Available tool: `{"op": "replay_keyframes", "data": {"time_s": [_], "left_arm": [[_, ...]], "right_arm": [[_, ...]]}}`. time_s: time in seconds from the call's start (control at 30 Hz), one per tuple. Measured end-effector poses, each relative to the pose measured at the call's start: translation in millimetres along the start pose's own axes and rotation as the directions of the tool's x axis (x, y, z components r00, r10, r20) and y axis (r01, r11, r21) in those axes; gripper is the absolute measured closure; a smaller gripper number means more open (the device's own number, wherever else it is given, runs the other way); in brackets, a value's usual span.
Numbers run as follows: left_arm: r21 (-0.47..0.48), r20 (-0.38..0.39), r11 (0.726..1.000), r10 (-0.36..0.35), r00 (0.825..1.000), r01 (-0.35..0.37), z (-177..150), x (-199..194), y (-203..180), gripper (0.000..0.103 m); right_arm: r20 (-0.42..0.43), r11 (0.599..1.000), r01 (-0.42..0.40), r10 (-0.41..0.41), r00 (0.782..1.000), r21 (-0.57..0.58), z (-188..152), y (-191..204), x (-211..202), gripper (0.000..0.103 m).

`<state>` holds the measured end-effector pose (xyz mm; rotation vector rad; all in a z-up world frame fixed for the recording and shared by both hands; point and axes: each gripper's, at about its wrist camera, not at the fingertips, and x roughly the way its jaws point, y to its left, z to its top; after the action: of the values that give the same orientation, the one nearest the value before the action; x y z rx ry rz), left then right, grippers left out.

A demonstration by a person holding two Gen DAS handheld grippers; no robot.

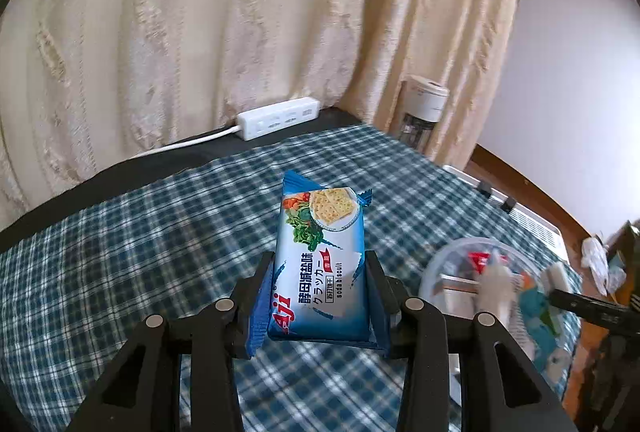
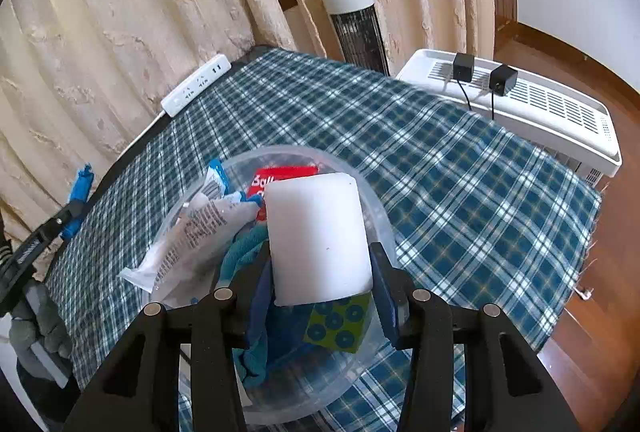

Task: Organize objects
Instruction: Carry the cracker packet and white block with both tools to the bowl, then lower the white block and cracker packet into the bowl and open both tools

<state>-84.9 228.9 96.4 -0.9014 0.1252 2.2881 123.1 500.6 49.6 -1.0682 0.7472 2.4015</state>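
The white block (image 2: 320, 236), pinched between the right gripper's (image 2: 320, 272) jaws above the bowl (image 2: 376, 208), could be dropped outside it, while the cracker packet (image 1: 320, 264), clamped between the left gripper's (image 1: 320, 272) jaws above the bench (image 1: 140, 232), could slip.

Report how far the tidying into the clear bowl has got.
Done: the clear bowl already holds a red packet, a white printed pouch, a teal cloth and a green dotted block.
In hand: the right tongs hold a white block over the bowl; the left tongs grip a blue cracker packet.
Left: both need dropping in.
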Motion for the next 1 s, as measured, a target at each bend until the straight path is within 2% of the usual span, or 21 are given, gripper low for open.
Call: {"op": "replay_keyframes", "data": {"time_s": [0.23,0.33,0.47,0.8,1.0], "left_arm": [[0.047,-0.017,0.997,-0.067,0.998,0.068,-6.9,-4.0,-26.2,0.059],[0.055,-0.042,0.993,-0.106,0.993,0.108,-10.6,-3.7,-37.6,0.059],[0.09,-0.055,0.988,-0.123,0.991,0.128,-16.1,-6.6,-56.4,0.059],[0.159,-0.076,0.973,-0.157,0.985,0.167,-24.1,-16.6,-108.7,0.059],[0.172,-0.131,0.965,-0.176,0.976,0.198,-36.8,-2.4,-140.9,0.058]], "right_arm": [[-0.021,1.0,-0.003,0.002,1.0,-0.029,-5.8,8.0,5.8,0.056],[-0.013,1.0,-0.008,0.008,1.0,-0.029,-6.3,7.6,2.9,0.04],[0.015,0.999,-0.025,0.026,1.0,-0.038,-5.9,6.2,-5.2,0.034],[0.08,0.996,-0.089,0.091,0.993,-0.022,-11.7,-9.1,-23.7,0.033],[0.124,0.994,-0.087,0.095,0.988,-0.068,-20.6,-11.9,-35.8,0.029]]}}
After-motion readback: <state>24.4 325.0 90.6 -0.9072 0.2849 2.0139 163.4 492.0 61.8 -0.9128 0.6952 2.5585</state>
